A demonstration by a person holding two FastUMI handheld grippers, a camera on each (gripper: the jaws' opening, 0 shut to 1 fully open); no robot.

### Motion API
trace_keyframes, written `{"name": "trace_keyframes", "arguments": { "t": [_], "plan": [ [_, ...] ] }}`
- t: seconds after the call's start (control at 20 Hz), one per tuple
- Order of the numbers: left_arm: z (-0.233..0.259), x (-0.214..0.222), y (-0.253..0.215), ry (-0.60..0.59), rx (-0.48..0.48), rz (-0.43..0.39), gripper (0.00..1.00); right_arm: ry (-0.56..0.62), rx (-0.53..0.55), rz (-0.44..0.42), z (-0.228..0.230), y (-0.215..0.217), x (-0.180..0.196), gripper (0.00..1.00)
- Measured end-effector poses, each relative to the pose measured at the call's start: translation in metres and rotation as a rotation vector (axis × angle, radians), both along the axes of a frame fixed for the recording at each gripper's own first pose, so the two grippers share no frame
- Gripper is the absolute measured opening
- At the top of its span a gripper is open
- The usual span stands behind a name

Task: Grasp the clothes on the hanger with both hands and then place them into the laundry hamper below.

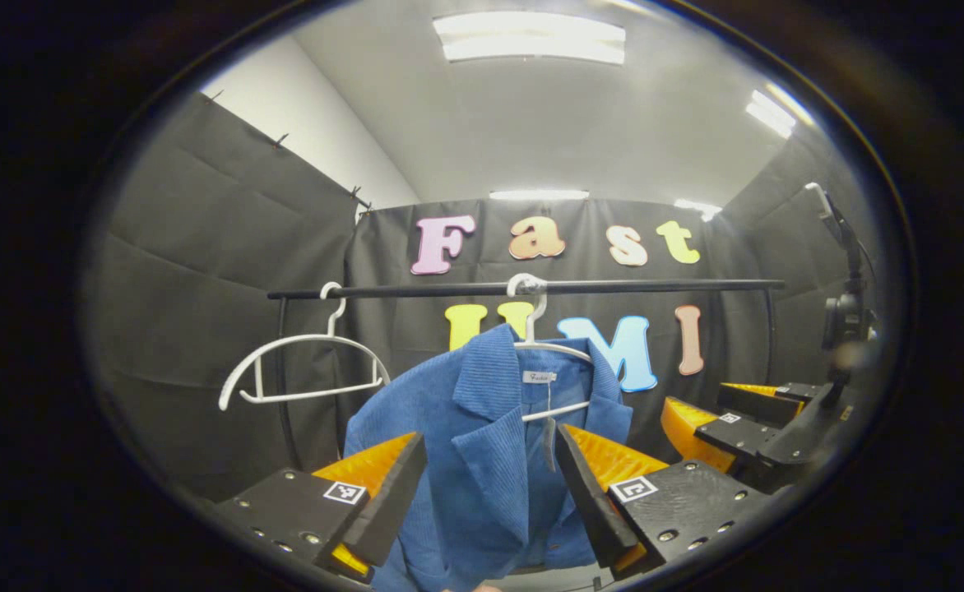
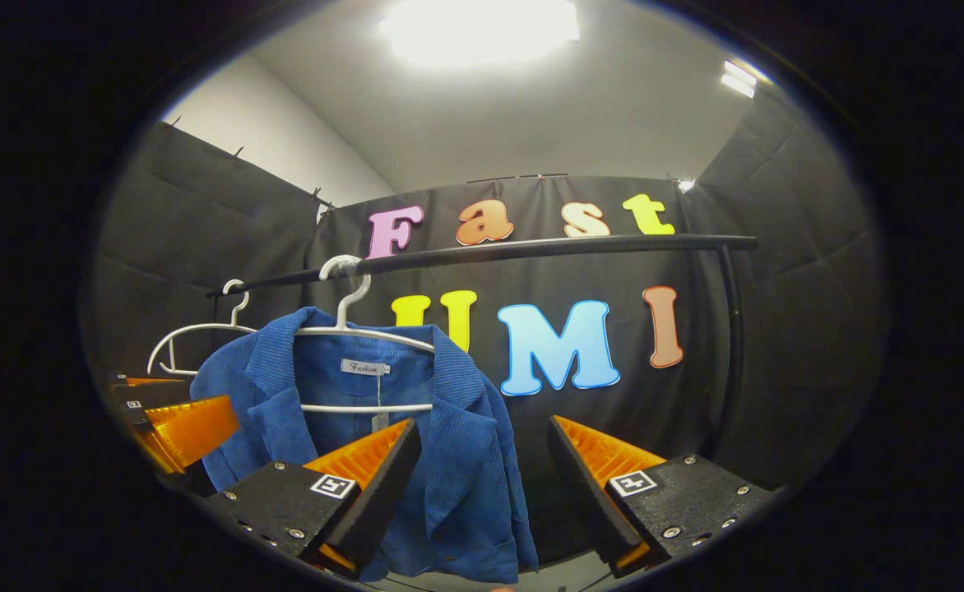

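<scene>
- Left gripper view: left tool point(image 1: 490, 485) is held level with fingers spread, framing the blue jacket point(image 1: 482, 460) hung on a white hanger point(image 1: 548, 345) from the rail point(image 1: 655, 286); nothing is pinched.
- Right gripper view: right tool point(image 2: 482, 485) is spread, aimed at the jacket's point(image 2: 449, 460) right edge, untouched.

left gripper view: rides my left gripper point(image 1: 490, 485), faces the rail point(image 1: 523, 289) head-on, near the blue jacket point(image 1: 482, 444) | right gripper view: sits rightward, jacket point(image 2: 383, 444) off-left | shared: rail point(image 2: 482, 251), jacket, both white hangers, booth wall
</scene>
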State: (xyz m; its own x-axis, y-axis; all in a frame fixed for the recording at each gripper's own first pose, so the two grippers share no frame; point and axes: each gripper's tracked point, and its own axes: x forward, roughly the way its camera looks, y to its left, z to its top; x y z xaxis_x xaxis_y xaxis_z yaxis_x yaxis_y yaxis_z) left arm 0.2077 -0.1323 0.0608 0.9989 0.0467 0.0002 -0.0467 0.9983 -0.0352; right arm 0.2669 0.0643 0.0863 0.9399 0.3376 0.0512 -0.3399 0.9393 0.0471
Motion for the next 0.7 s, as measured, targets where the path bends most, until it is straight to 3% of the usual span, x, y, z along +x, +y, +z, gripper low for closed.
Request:
{"name": "trace_keyframes", "arguments": {
  "t": [0.2,0.25,0.35,0.45,0.5,0.6,0.7],
  "plan": [
    [-0.013,0.025,-0.011,0.009,0.007,0.045,0.91,0.032,0.013,0.038,-0.017,0.007,0.026,0.96],
    [-0.017,0.031,-0.013,0.011,0.006,0.059,0.96,0.035,0.019,0.057,-0.02,0.011,0.031,0.96],
    [-0.025,0.041,-0.013,0.025,0.014,0.089,0.96,0.042,0.026,0.094,-0.026,0.02,0.041,0.96],
    [-0.034,0.051,-0.013,0.04,0.021,0.114,0.91,0.049,0.034,0.117,-0.031,0.027,0.052,0.96],
    [-0.039,0.054,-0.014,0.049,0.021,0.123,0.96,0.054,0.043,0.13,-0.034,0.032,0.056,0.96],
    [-0.046,0.059,-0.012,0.051,0.011,0.142,0.96,0.067,0.057,0.154,-0.041,0.042,0.066,0.96],
    [-0.05,0.064,-0.008,0.034,-0.003,0.172,0.91,0.072,0.058,0.165,-0.051,0.05,0.077,0.95]
  ]
}}
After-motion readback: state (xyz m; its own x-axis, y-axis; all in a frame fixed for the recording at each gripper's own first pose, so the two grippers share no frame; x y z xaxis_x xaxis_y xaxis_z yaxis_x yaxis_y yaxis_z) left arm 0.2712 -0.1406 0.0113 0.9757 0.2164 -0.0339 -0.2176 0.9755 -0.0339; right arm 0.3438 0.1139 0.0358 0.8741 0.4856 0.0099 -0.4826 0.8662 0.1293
